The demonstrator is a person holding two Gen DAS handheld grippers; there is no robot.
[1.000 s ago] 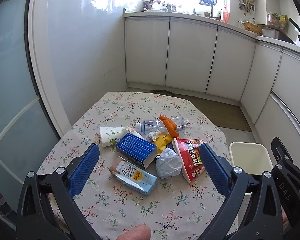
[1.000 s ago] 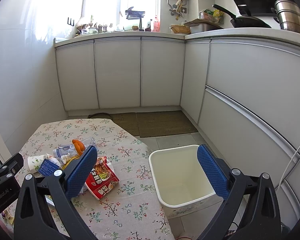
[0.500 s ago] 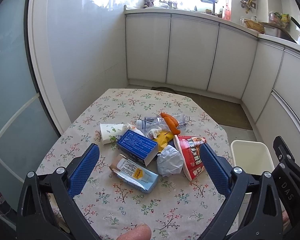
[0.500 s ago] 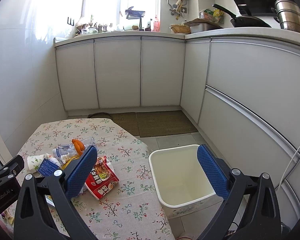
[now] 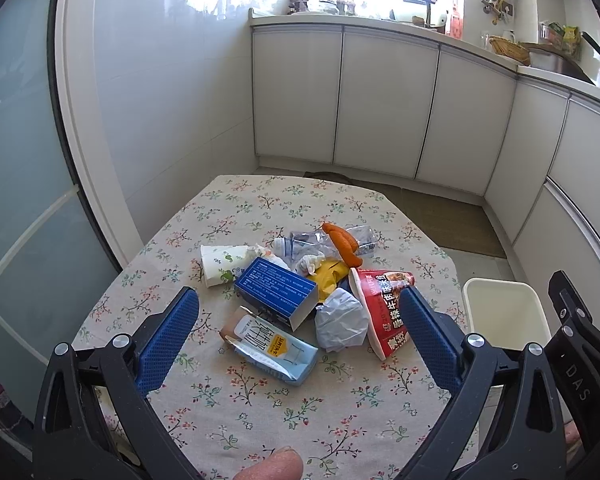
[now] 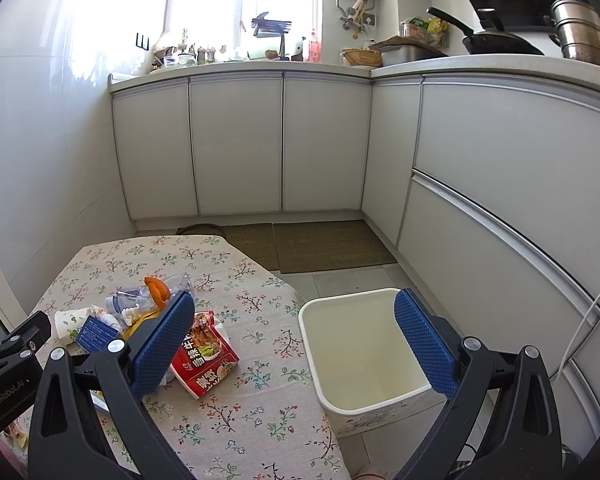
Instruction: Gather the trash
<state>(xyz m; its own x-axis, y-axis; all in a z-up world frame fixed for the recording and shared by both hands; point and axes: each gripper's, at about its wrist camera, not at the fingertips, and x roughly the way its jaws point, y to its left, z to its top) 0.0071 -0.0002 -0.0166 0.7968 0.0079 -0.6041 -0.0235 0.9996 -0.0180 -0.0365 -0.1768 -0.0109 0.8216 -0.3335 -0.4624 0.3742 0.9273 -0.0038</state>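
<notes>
Trash sits heaped mid-table (image 5: 260, 408) on the floral cloth; the white bin (image 6: 364, 356) stands on the floor just beside the table's right edge, nothing visible in it. Both grippers hover short of the pile, touching nothing: left gripper (image 5: 298, 344) jaws spread wide, right gripper (image 6: 294, 344) likewise spread, aimed toward the bin.

Largest first:
- Red noodle cup (image 5: 382, 312), on its side, mouth facing away. Likely light, thin-walled; pinch across the rim, gently, or it buckles.
- Blue box (image 5: 276, 294), stiff card, propped on the heap. Grip across its narrow faces.
- Milk carton (image 5: 270, 350), flattened, nearest the left gripper. Slick; take it by an edge.
- Clear bottle (image 5: 324, 240), crushed, probably springy.
- Paper cup (image 5: 222, 260), soft.
- Crumpled grey wad (image 5: 340, 320), squashes readily.
- Orange piece (image 5: 342, 242), atop the bottle; could roll.
</notes>
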